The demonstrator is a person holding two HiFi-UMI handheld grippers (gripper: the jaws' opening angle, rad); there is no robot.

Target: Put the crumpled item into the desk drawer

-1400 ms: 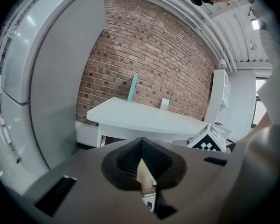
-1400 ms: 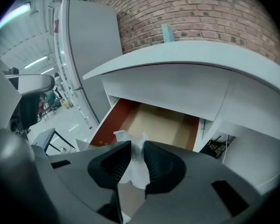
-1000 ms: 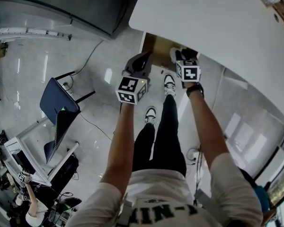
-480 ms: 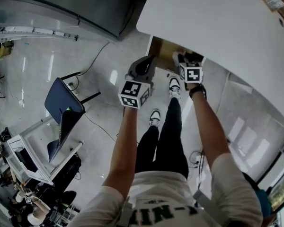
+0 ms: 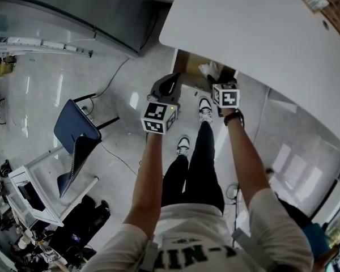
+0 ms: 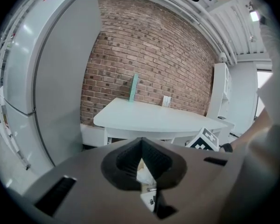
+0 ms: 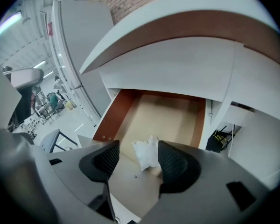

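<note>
Right tongs [image 7: 138, 149]: jaws spread wide, have just been opening, pinching nothing. The crumpled white wad [image 7: 147, 154] (paper or thin plastic, can't tell which) shows in the gap btwn the two jaws, nearer the right-hand pad. Neither pad presses on it. Can't tell if it brushes that pad. It lies on the floor of the open wooden drawer w/ reddish-brown walls and pale tan bottom [image 7: 113, 115], at the near end, just ahead of and below the right tongs' tips. The drawer is pulled out from under the white desk top w/ rounded edge [image 7: 177, 59], which hangs over it ahead of and above the right tongs.

Left tongs [image 6: 141, 146]: jaws pressed together at the tips, nothing pinched. A narrow slit under the tips shows only small bits of white well beyond. In the head view the left tongs hang to the left of the right tongs, apart from them, and just short of the drawer's front left corner, not over the drawer. In the left gripper view the right tongs' black-and-white marker cube [image 6: 206, 139] sits to the right of the left tongs. The white desk is ahead of them, w/ a red-brick wall [image 6: 154, 55] behind it. A tall pale grey cabinet [image 6: 60, 78] stands off to their left.

Head view: person's black-and-white shoes [image 5: 204, 107] on the pale glossy floor below and btwn both tongs. A blue chair [image 5: 73, 129] stands well off to the left of the left tongs.
</note>
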